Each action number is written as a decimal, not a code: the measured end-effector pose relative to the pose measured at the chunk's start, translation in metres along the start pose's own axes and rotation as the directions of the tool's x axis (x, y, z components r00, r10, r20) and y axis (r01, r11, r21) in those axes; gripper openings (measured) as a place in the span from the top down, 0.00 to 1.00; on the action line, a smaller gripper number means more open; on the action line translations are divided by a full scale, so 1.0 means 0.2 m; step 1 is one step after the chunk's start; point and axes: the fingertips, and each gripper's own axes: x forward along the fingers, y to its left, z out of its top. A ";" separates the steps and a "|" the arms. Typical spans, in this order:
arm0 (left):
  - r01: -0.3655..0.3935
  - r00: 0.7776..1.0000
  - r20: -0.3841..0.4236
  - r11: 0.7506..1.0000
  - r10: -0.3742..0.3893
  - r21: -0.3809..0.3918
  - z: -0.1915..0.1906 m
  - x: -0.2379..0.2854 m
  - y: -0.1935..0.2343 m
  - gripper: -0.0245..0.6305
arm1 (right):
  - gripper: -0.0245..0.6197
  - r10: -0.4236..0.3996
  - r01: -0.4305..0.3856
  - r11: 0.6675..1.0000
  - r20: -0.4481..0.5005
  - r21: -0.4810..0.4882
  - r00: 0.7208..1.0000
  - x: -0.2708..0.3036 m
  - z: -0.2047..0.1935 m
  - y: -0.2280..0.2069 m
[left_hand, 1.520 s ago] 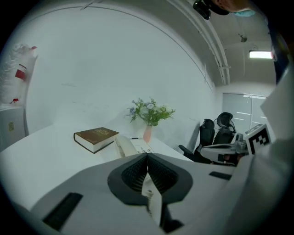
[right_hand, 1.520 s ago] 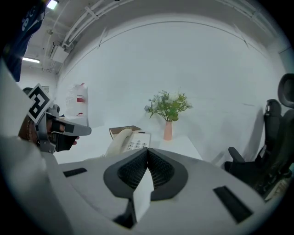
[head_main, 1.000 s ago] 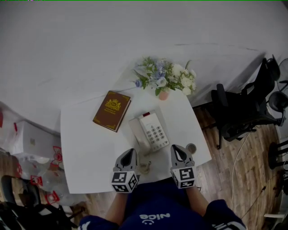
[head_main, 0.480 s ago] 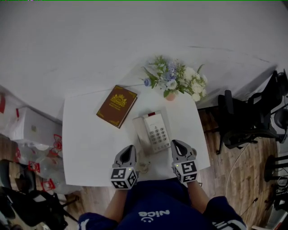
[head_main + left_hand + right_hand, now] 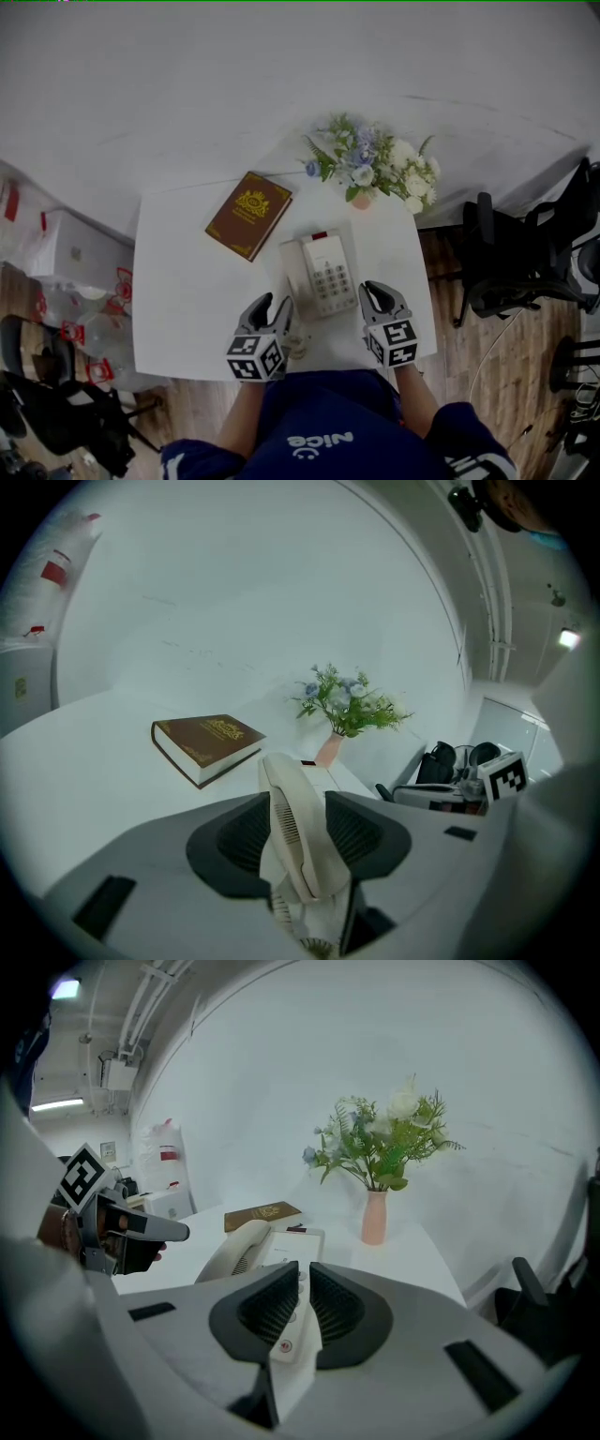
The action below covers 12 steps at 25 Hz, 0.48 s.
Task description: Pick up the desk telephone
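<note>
The word "nice" stands on the person's blue shirt (image 5: 322, 445); the book's (image 5: 249, 215) gold print is unreadable.

A white table (image 5: 187, 300) is filling the middle of the head view, its near edge running across the lower part of the frame. A brown book (image 5: 248, 215) with a gold emblem is lying flat toward the upper left of the tabletop, apart from the other things. A cream desk telephone (image 5: 323, 274) is sitting just right of centre, its handset (image 5: 292, 272) lying along the left side of the base. A pink vase (image 5: 363, 200) of flowers (image 5: 375, 169) is standing upright near the upper right corner, beyond the telephone. A coiled cord (image 5: 298, 347) is trailing by the near edge.
</note>
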 end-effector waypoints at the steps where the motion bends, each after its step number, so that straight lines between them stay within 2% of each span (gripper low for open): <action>1: 0.003 1.000 -0.012 1.000 -0.004 -0.017 -0.01 0.01 0.00 0.68 | 0.88 0.014 -0.014 1.000 -0.011 0.005 1.000 0.01 -0.01 -0.01; 3: 0.013 0.999 -0.036 0.998 -0.015 -0.057 -0.03 0.03 0.02 0.65 | 0.73 0.052 -0.051 0.998 -0.039 0.028 0.998 0.05 -0.02 -0.01; 4: 0.021 0.999 -0.047 0.997 -0.025 -0.079 -0.04 0.04 0.02 0.61 | 0.70 0.072 -0.070 0.997 -0.053 0.040 0.996 0.06 -0.02 -0.02; 6: 0.037 0.997 -0.062 0.993 -0.044 -0.115 -0.04 0.07 0.03 0.52 | 0.69 0.107 -0.103 0.993 -0.078 0.061 0.991 0.09 -0.03 -0.03; 12: 0.083 0.983 -0.143 0.971 -0.116 -0.223 -0.10 0.16 0.05 0.44 | 0.63 0.217 -0.192 0.969 -0.163 0.158 0.962 0.18 -0.07 -0.06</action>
